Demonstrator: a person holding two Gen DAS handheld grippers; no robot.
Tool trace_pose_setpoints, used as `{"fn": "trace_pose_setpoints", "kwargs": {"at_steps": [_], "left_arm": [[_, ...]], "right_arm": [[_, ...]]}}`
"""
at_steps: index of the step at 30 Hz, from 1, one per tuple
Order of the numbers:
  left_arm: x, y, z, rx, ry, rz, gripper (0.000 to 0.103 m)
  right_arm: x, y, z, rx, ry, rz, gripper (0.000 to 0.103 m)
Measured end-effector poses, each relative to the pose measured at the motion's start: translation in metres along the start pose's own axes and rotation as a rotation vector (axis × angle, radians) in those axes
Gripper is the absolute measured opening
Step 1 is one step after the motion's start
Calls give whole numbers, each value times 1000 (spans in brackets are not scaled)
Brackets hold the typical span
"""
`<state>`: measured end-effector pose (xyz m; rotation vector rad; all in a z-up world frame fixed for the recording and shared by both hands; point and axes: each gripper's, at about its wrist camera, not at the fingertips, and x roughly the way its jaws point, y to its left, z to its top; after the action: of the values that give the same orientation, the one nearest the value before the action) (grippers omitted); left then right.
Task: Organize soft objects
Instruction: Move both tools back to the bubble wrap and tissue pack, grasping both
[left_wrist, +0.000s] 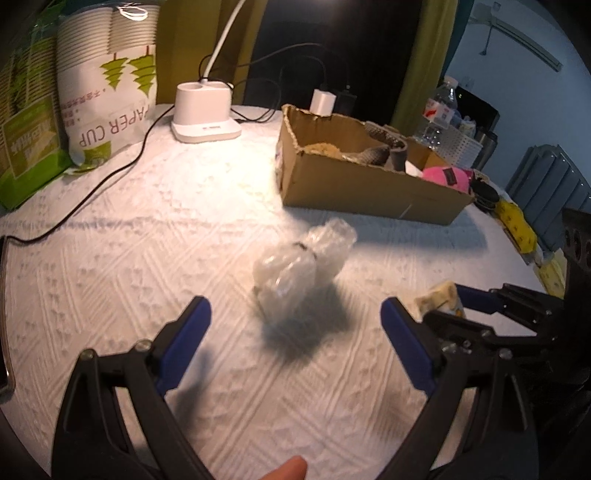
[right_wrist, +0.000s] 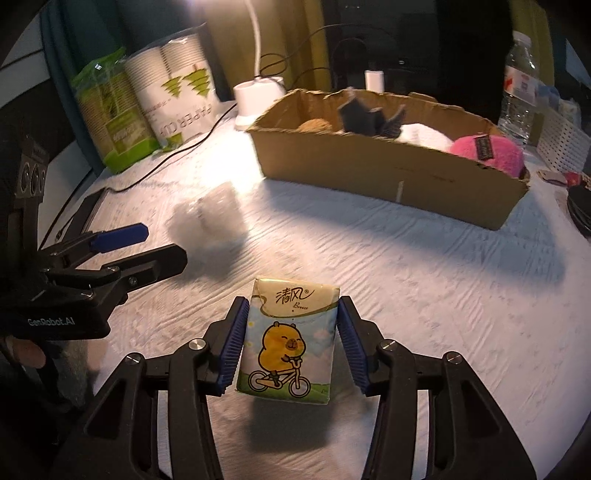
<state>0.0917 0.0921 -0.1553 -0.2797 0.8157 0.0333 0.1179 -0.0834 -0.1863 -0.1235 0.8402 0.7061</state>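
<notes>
My right gripper (right_wrist: 291, 338) is shut on a tissue pack (right_wrist: 290, 339) printed with a yellow cartoon animal on a bicycle, lifted above the white cloth, its shadow below. In the left wrist view that pack (left_wrist: 439, 299) shows at the right between the right gripper's fingers. My left gripper (left_wrist: 295, 325) stands open, and a clear plastic bag bundle (left_wrist: 301, 264) lies on the cloth just ahead of its tips. The same bundle (right_wrist: 207, 218) appears blurred in the right wrist view. A cardboard box (right_wrist: 388, 173) farther back holds a pink plush ball (right_wrist: 487, 151), dark fabric pieces and a tan item.
Paper cup packs (left_wrist: 107, 81) stand at the back left, with a white lamp base (left_wrist: 205, 114) and a black cable (left_wrist: 92, 192) across the cloth. A water bottle (right_wrist: 519, 85) and white basket (right_wrist: 561, 142) stand right of the box. Yellow packs (left_wrist: 517, 225) lie at the table's right edge.
</notes>
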Motion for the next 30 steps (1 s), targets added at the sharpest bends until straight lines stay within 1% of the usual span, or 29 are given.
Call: {"fn": "trace_pose_setpoints", "kwargs": {"at_steps": [5, 9, 12, 14, 17, 18, 20, 21, 23, 26, 28, 30], "left_arm": [[15, -5, 15, -19, 14, 16, 94], [29, -10, 22, -2, 41, 24, 94], [38, -12, 26, -2, 58, 28, 94], [41, -10, 28, -11, 60, 35, 93], [45, -7, 31, -19, 58, 35, 93], [46, -7, 32, -20, 59, 34, 91], [49, -7, 31, -12, 70, 37, 78], [50, -8, 30, -8, 76, 34, 75], [51, -11, 29, 13, 76, 36, 64], [48, -12, 28, 20, 70, 20, 59], [45, -12, 28, 24, 63, 11, 57], [42, -13, 27, 30, 55, 5, 57]], "right_arm": [[0, -20, 11, 14, -17, -6, 48], [0, -36, 19, 28, -34, -21, 48], [2, -43, 22, 31, -24, -17, 47], [3, -45, 23, 28, -7, 3, 47], [8, -38, 21, 2, 22, 30, 48], [10, -35, 19, -10, 32, 36, 48], [14, -26, 16, -35, 52, 53, 53], [16, -23, 14, -44, 59, 54, 53], [20, -18, 10, -54, 74, 55, 53], [24, -16, 7, -62, 88, 34, 53], [23, -17, 7, -56, 82, 31, 51], [20, -18, 7, -61, 73, 9, 50]]}}
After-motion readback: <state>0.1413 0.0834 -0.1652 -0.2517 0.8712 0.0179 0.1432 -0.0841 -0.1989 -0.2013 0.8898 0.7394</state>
